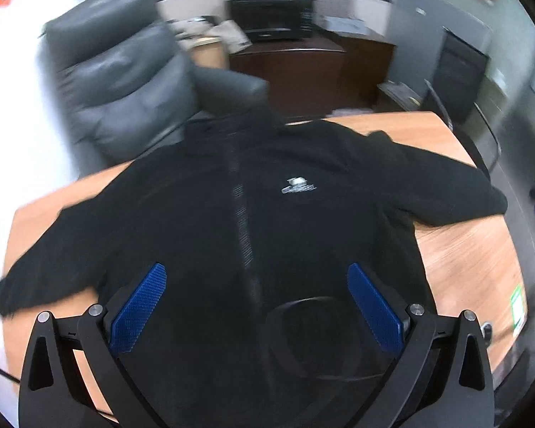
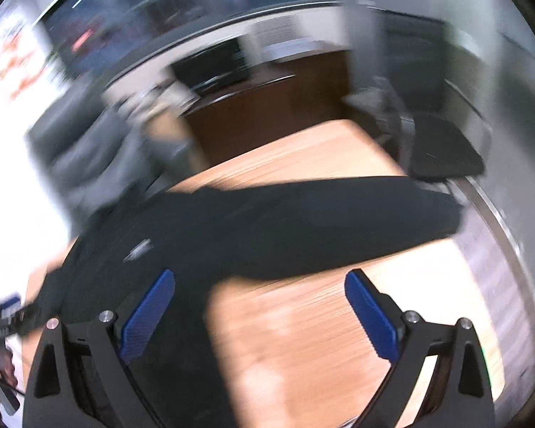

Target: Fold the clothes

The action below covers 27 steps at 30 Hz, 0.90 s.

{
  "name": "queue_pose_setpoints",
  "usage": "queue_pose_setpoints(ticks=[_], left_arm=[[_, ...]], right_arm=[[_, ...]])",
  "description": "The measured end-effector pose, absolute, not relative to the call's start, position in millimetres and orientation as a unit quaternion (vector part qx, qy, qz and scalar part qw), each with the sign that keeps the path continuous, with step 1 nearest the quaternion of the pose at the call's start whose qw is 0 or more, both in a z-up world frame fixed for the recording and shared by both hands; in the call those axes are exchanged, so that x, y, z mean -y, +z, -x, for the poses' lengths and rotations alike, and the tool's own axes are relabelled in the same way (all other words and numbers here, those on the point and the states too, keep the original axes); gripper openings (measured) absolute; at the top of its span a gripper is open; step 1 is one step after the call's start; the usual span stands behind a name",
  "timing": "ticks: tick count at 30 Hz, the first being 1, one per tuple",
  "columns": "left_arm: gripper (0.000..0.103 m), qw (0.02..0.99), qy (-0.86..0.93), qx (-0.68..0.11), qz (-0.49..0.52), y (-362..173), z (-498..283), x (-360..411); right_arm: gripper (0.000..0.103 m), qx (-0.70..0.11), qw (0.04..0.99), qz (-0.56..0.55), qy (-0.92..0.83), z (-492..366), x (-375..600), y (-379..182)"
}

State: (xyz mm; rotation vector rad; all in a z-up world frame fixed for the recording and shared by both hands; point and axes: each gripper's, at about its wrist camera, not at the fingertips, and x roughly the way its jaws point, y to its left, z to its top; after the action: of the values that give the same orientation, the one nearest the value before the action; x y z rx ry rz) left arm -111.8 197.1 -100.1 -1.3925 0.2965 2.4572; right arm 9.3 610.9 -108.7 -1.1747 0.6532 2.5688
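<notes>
While our left gripper (image 1: 256, 306) hangs with blue pads spread wide and empty over the hem, our right gripper (image 2: 259, 315) gapes equally wide over bare wooden table (image 2: 303, 339) beside the right sleeve (image 2: 339, 214). Between them the black zip-up jacket (image 1: 267, 214) lies flat, front up, sleeves out. For a tidy fold, we should pinch a sleeve at cuff and shoulder together.
</notes>
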Motion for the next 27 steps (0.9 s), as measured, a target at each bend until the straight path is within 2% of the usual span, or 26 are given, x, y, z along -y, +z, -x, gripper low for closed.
queue_pose_setpoints(ticks=[3,7,9,15,17,19,22,27], left_arm=[[0.103,0.196,0.848,-0.104,0.481,-127,140,-235],[0.103,0.245,0.835,-0.126,0.477,-170,174,-297],[0.103,0.256,0.831,-0.144,0.472,-188,189,-325],[0.103,0.289,0.824,-0.166,0.459,-216,214,-378],[0.103,0.291,0.823,-0.174,0.456,-222,218,-388],[0.103,0.292,0.82,-0.183,0.458,-229,219,-394],[0.103,0.287,0.822,-0.182,0.457,-232,218,-389],[0.103,0.272,0.837,-0.159,0.447,-223,214,-362]], right_arm=[[0.099,-0.264,0.16,0.362,0.88,-27,-721,-138],[0.099,-0.327,0.158,0.35,0.864,-35,-822,-190],[0.099,-0.384,0.135,0.361,0.839,-36,-866,-233],[0.088,-0.57,0.065,0.344,0.743,-39,-925,-339],[0.071,-0.611,0.047,0.321,0.723,-36,-932,-359],[0.029,-0.632,0.023,0.302,0.713,-30,-932,-370],[0.017,-0.622,0.007,0.264,0.737,-33,-928,-360],[0.014,-0.584,-0.003,0.172,0.794,-38,-909,-291]])
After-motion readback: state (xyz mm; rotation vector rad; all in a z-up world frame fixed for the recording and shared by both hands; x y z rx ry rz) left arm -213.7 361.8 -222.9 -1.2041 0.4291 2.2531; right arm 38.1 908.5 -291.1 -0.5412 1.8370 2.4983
